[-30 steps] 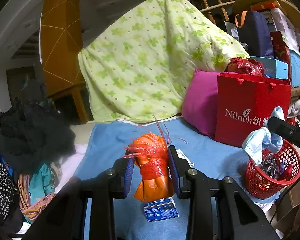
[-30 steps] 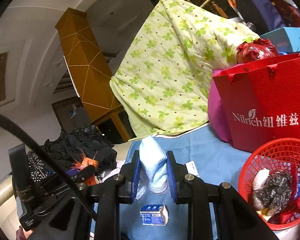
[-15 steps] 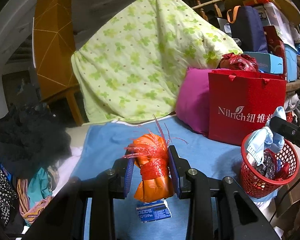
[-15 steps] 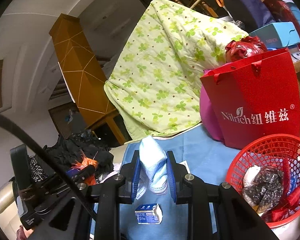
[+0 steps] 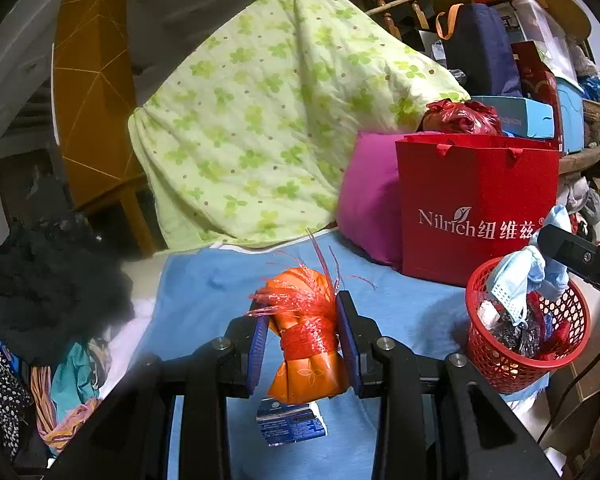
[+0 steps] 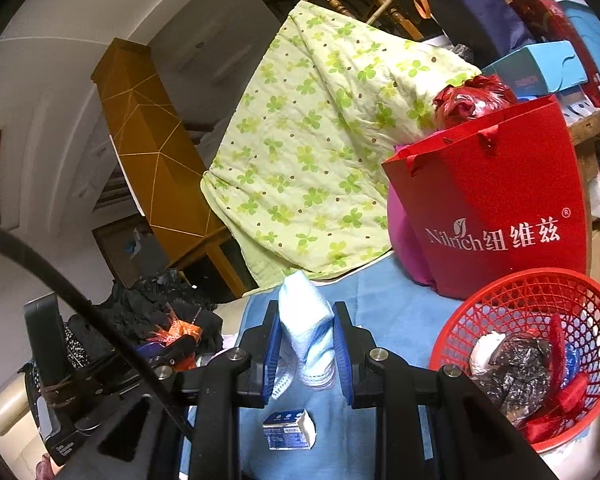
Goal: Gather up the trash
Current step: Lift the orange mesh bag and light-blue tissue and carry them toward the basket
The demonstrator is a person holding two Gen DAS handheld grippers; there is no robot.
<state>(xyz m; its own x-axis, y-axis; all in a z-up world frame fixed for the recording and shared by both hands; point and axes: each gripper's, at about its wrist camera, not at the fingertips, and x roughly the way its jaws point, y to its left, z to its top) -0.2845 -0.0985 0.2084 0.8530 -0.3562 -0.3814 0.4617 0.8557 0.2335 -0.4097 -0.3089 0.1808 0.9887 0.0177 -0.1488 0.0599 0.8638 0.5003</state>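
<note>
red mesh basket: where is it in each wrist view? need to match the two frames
Left wrist view: red mesh basket at right edge, lower middle, with the right gripper holding a pale blue face mask over it.
Right wrist view: red mesh basket in the lower right corner, seen from above, trash inside.
Shared landmark: red Nilrich paper bag stands just behind the basket in both.

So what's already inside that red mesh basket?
The red basket holds a crumpled dark plastic bag, a white wad and red scraps. Anything beneath them is covered.
</note>
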